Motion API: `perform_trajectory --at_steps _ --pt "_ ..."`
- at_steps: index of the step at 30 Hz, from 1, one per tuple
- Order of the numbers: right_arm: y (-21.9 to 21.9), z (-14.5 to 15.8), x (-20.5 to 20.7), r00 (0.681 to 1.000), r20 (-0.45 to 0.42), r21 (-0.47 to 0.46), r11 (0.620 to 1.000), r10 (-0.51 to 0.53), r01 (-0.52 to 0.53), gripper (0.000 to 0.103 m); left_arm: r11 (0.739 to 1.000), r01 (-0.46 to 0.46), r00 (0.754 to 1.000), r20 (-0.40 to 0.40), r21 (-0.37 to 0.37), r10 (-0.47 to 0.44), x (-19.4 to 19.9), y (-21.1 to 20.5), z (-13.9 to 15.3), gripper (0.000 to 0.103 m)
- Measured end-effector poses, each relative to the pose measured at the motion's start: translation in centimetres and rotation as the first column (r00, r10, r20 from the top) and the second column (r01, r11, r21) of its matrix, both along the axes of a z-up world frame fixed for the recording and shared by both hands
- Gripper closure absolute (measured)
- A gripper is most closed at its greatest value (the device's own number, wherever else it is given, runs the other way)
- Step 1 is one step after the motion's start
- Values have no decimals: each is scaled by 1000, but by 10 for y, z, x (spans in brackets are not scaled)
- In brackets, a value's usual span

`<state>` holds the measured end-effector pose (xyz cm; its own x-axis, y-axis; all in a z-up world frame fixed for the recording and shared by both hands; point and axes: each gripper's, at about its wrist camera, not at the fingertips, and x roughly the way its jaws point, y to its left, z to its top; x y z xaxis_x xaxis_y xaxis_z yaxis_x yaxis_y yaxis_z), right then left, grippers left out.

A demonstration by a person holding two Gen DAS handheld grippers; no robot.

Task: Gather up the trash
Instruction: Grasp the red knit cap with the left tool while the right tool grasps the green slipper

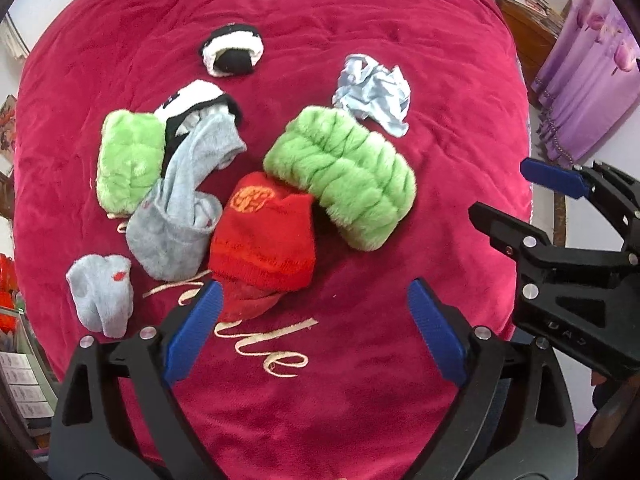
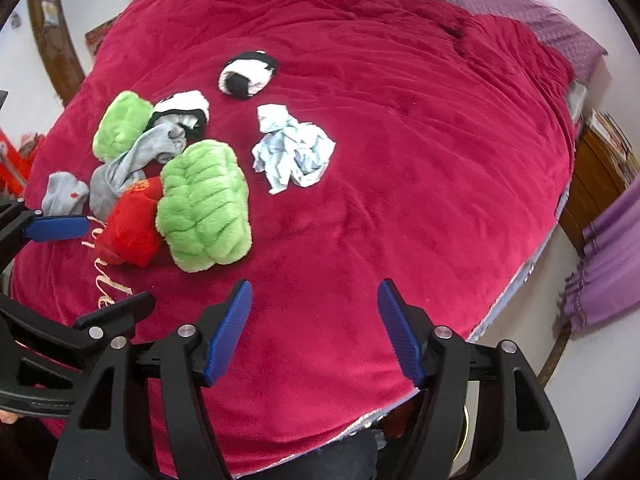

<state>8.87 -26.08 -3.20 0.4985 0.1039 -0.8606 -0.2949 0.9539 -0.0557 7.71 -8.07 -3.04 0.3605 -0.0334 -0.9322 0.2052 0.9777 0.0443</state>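
A crumpled ball of pale blue-white paper [image 1: 372, 92] lies on the crimson blanket [image 1: 320, 400], just beyond a fuzzy green sock [image 1: 340, 176]; it also shows in the right wrist view [image 2: 292, 148]. My left gripper [image 1: 316, 336] is open and empty, hovering over the blanket near a red sock [image 1: 264, 236]. My right gripper [image 2: 316, 328] is open and empty above bare blanket [image 2: 400, 160], short of the paper. The right gripper shows at the right edge of the left wrist view [image 1: 516, 196].
Socks lie in a heap: a second green one [image 1: 128, 160], grey ones [image 1: 180, 216] [image 1: 102, 296], black-and-white ones [image 1: 234, 50] [image 1: 196, 104]. A purple curtain [image 1: 584, 80] and a wooden cabinet [image 2: 596, 176] stand past the bed's right edge.
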Motion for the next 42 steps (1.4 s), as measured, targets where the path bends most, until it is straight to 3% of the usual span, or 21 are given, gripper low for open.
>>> perform_trajectory --at_steps 9,12,16,17,18,21,23,28,34,35,38,42 --pt "17 -5 8 997 -1 -21 996 83 -83 31 1000 6 999 -34 -17 -6 1 14 -14 11" --pt "22 -6 11 993 -5 -28 993 115 -115 29 1000 24 999 -34 -19 -24 6 15 -19 6" --pt "28 -7 15 988 -7 -43 987 157 -158 28 999 53 998 -15 -15 -53 12 11 -26 6" --pt "30 -7 16 986 -11 -40 985 168 -168 28 998 56 998 -14 2 -56 16 10 -31 8" --pt "34 -8 18 982 -18 -41 982 186 -187 28 998 61 998 -23 8 -61 18 9 -35 24" --pt "45 -16 25 972 -41 -51 971 230 -232 28 998 51 998 -25 28 -50 18 14 -39 50" --pt "52 -21 31 964 -58 -47 964 258 -261 28 998 52 999 -12 20 -52 15 19 -35 59" --pt "62 -30 50 946 -108 11 952 304 -305 28 997 65 997 -27 -50 -67 21 34 -36 59" --pt "80 -37 59 911 -136 107 920 389 -377 41 991 96 995 -18 -88 -98 20 40 -36 59" --pt "86 -43 62 908 -151 119 919 391 -376 45 994 90 996 -22 -69 -92 21 40 -37 67" --pt "89 -45 65 919 -127 89 927 374 -365 58 992 74 997 -30 -97 -77 22 54 -34 69" --pt "74 -25 49 938 -95 102 940 334 -325 59 991 85 996 -20 -100 -88 13 55 -19 76"
